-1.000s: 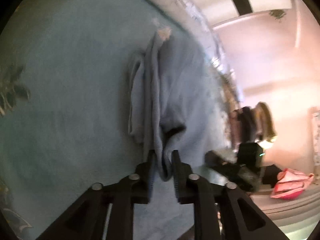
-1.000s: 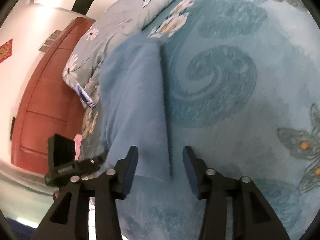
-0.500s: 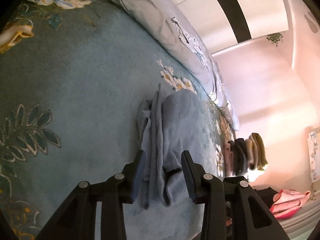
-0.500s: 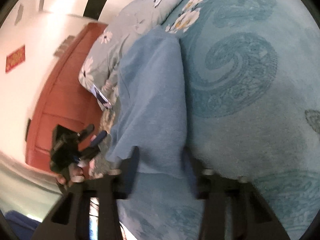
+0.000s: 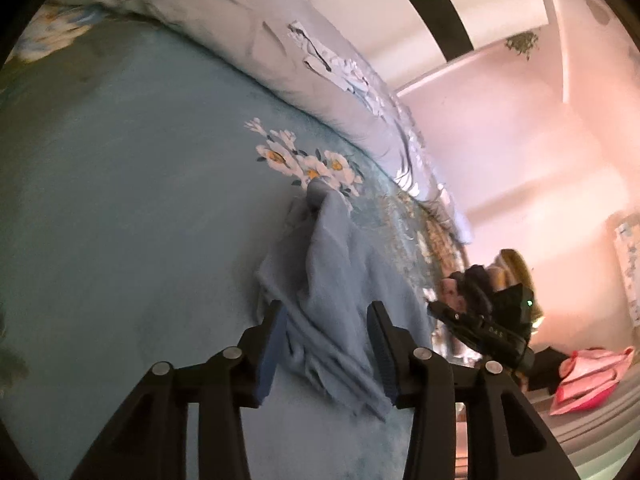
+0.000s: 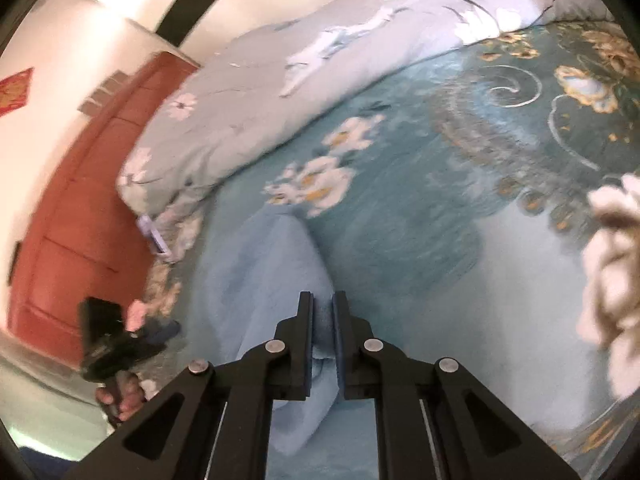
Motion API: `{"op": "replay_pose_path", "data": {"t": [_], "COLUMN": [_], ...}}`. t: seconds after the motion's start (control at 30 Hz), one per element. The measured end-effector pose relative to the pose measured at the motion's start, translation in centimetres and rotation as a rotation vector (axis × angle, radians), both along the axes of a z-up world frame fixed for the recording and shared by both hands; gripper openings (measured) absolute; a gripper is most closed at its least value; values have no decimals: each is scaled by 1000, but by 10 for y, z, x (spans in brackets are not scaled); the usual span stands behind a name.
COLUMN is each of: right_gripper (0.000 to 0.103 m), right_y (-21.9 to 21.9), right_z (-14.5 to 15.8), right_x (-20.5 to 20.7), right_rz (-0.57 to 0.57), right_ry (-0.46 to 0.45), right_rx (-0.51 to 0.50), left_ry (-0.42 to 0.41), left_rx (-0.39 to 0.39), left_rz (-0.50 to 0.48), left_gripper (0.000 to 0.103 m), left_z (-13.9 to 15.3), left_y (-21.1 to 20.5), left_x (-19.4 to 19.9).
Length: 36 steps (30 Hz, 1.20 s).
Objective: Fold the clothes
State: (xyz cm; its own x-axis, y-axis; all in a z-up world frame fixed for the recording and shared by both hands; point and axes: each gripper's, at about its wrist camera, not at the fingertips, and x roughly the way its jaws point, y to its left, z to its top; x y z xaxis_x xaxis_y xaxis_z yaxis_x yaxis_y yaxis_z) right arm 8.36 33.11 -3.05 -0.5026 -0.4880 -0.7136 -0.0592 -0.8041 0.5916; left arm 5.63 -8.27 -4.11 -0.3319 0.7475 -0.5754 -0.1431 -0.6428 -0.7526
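Observation:
A light blue garment (image 5: 336, 280) lies bunched in long folds on a teal floral bedspread (image 5: 120, 200). My left gripper (image 5: 326, 344) is open, its jaws straddling the near end of the garment without pinching it. In the right wrist view the same garment (image 6: 264, 280) lies folded lengthwise, and my right gripper (image 6: 322, 340) is shut on its near edge, the cloth pinched between the jaws. The right gripper also shows in the left wrist view (image 5: 480, 328), and the left gripper in the right wrist view (image 6: 108, 344).
A rolled grey floral quilt (image 6: 320, 60) lies along the far side of the bed. A red-brown wooden door (image 6: 72, 208) stands at left. A pink bag (image 5: 588, 376) and a stack of folded clothes (image 5: 480, 280) sit beyond the bed's edge. A white fluffy object (image 6: 612, 280) is at right.
My left gripper has let go of the garment and opened. My right gripper has closed on the garment's near edge, and both views have tilted up toward the quilt.

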Motion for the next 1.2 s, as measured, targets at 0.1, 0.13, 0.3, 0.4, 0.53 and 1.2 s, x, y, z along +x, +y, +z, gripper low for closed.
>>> {"op": "replay_pose_path", "data": {"t": [0.1, 0.13, 0.3, 0.4, 0.53, 1.2], "right_gripper": [10, 10, 18, 51, 52, 6], "right_y": [6, 9, 5, -19, -52, -65], "right_z": [-9, -9, 2, -9, -37, -45], "right_x": [8, 14, 56, 71, 81, 87], "right_rz": [-41, -60, -117, -71, -63, -110], "right_ry": [-8, -6, 43, 40, -23, 17], "right_rx": [-20, -21, -92, -244, -323, -324], "left_ry": [-15, -22, -4, -5, -3, 36], "left_rx": [-22, -29, -52, -53, -35, -4], "left_rz": [-21, -25, -58, -74, -79, 23], "left_gripper": [46, 46, 46, 44, 43, 4], "left_z": [-7, -9, -11, -15, -17, -12], "left_y": [15, 18, 30, 36, 41, -7], "left_x": [-15, -20, -30, -31, -28, -18]}}
